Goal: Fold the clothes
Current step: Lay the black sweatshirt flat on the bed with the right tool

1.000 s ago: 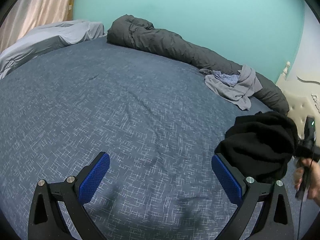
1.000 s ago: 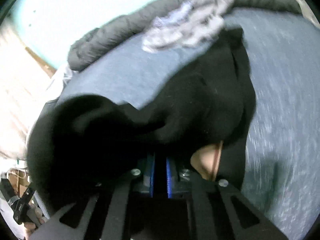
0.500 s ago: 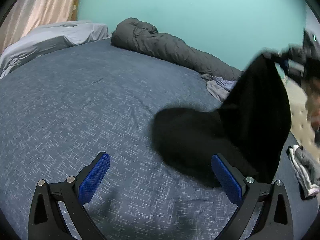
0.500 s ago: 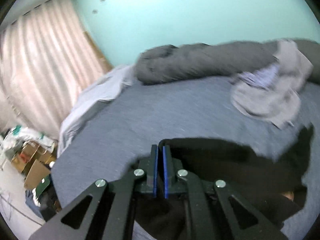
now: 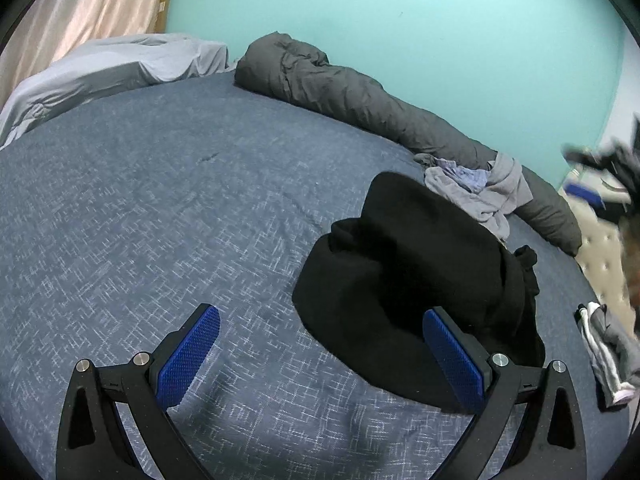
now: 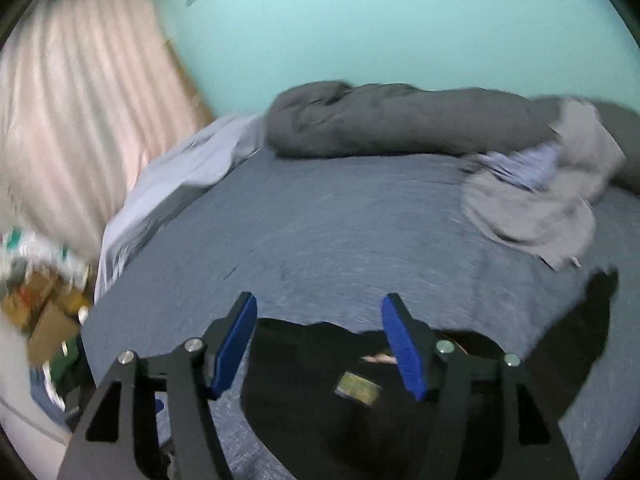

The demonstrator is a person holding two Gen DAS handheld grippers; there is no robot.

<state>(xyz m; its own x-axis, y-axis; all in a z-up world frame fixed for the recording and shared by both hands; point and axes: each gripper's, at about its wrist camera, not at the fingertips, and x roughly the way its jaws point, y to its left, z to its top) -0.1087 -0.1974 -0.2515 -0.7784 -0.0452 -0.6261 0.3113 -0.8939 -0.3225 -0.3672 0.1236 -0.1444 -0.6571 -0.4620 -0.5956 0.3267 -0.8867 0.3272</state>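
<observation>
Black garment (image 5: pixel 416 280) lies in a crumpled heap on the blue bedspread (image 5: pixel 160 220), right of centre in the left wrist view, its near edge just behind the left gripper's right finger. Left gripper (image 5: pixel 320 356) hangs wide open over bare bedspread, nothing between its blue pads. Right gripper (image 6: pixel 318 344) has just been opening; jaws now stand apart above the garment's far edge, pads not pressing on it, cloth lying below and between them with a small yellowish label (image 6: pixel 357 388) showing. Far right, a pile of grey and lilac clothes (image 5: pixel 480 192) rests against the rolled dark grey duvet (image 5: pixel 360 104) along the teal wall (image 5: pixel 400 20). Pale sheet (image 5: pixel 120 68) and curtain (image 5: pixel 92 8) far left. Small grey-white folded item (image 5: pixel 608 352) at the bed's right edge, beside the tufted headboard (image 5: pixel 600 248). Right view is blurred; cluttered boxes (image 6: pixel 44 304) on the floor left.
</observation>
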